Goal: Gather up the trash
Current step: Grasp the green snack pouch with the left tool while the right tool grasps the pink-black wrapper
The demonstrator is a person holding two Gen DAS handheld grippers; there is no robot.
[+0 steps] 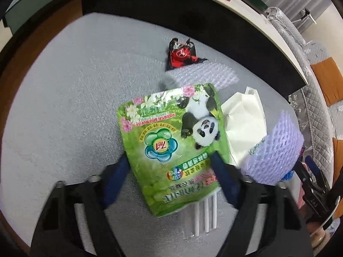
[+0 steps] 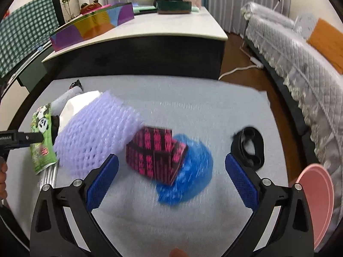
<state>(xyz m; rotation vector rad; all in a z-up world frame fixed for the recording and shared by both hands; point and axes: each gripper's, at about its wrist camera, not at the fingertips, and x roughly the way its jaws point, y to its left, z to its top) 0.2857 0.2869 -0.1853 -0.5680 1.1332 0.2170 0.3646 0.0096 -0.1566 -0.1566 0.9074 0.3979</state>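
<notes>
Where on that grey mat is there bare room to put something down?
Free: the grey mat left of the green panda pouch, and the far strip behind the pink-and-black box. Crowded: pouch, white tissue pack and purple foam net bunch together.

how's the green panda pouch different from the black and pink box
The green panda pouch is a flat, soft printed bag; the black and pink box is a rigid cube-like carton. The pouch lies between the left tool's fingers, partly over white sticks; the box sits tilted on a blue plastic piece ahead of the right tool. The pouch shows a panda and flowers; the box repeats a pink pattern. Both rest on the grey surface.
</notes>
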